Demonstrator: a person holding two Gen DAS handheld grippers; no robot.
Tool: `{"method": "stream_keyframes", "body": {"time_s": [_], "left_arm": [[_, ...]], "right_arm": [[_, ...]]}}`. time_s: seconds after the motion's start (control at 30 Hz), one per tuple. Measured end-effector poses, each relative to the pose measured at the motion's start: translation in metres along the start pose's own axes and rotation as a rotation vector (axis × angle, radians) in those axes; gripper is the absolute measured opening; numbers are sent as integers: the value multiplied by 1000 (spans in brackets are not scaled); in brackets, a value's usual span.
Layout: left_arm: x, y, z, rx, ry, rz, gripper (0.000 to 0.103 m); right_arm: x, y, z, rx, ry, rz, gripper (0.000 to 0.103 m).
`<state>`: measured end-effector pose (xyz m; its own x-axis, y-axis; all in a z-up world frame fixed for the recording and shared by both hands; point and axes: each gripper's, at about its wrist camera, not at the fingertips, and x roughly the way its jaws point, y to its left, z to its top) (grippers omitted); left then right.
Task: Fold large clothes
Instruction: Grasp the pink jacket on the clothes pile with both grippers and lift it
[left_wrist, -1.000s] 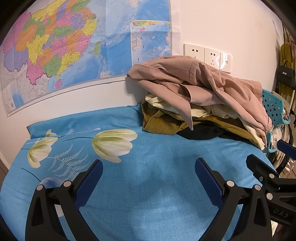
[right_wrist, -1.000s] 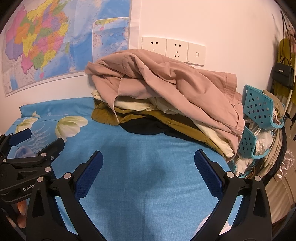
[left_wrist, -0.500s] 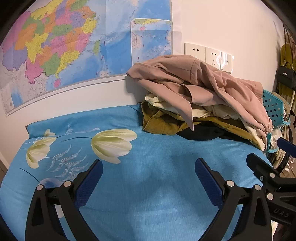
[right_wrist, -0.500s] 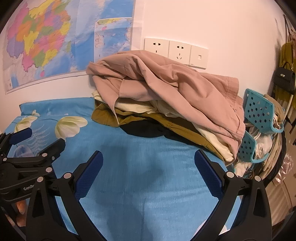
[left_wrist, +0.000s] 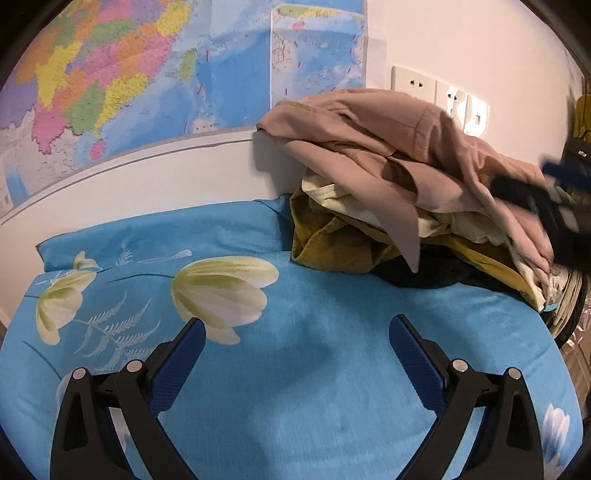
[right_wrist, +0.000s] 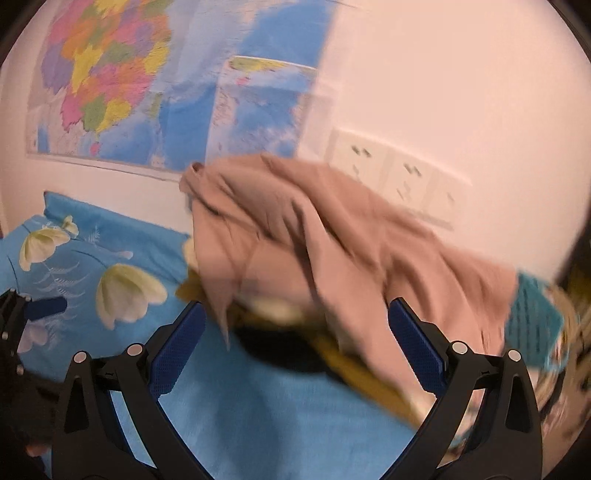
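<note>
Change: the right claw (right_wrist: 295, 332) has moved forward toward the clothes pile (left_wrist: 406, 192); its view is now blurred, so the reach has probably begun.
Left claw (left_wrist: 295, 343): spread wide, empty, staying over the blue bedspread (left_wrist: 295, 387).
Right claw: spread wide, holding nothing.
Pink garment (right_wrist: 332, 236): top of the pile, just ahead of the right claw; ahead and to the right of the left claw, well apart.

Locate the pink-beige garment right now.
In the left wrist view the pink-beige garment tops the clothes pile at the right rear of the blue floral bedspread, against the wall under the sockets.
</note>
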<state>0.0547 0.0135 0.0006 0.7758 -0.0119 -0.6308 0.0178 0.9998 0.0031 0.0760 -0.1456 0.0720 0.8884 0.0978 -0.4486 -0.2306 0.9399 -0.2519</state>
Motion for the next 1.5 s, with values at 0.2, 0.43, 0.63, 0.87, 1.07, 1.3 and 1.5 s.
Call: {"method": "stream_keyframes", "body": {"time_s": [0.2, 0.43, 0.63, 0.87, 1.07, 1.3, 1.5], "left_arm": [[25, 8, 15, 3, 25, 13, 96], [50, 16, 24, -6, 52, 3, 96], [64, 19, 27, 0, 68, -17, 96], [68, 16, 38, 15, -7, -115, 96], [70, -13, 47, 136, -79, -251, 96], [79, -26, 81, 159, -225, -241, 96], [96, -37, 106, 237, -238, -285, 96]], "right_arm": [[64, 20, 49, -201, 11, 29, 96], [120, 39, 58, -381, 108, 28, 54], [112, 16, 66, -348, 103, 69, 10], [58, -64, 103, -93, -39, 120, 9], [21, -116, 125, 16, -123, 135, 8], [-12, -152, 129, 97, -202, 159, 8], [-28, -195, 129, 200, -251, 175, 8]]}}
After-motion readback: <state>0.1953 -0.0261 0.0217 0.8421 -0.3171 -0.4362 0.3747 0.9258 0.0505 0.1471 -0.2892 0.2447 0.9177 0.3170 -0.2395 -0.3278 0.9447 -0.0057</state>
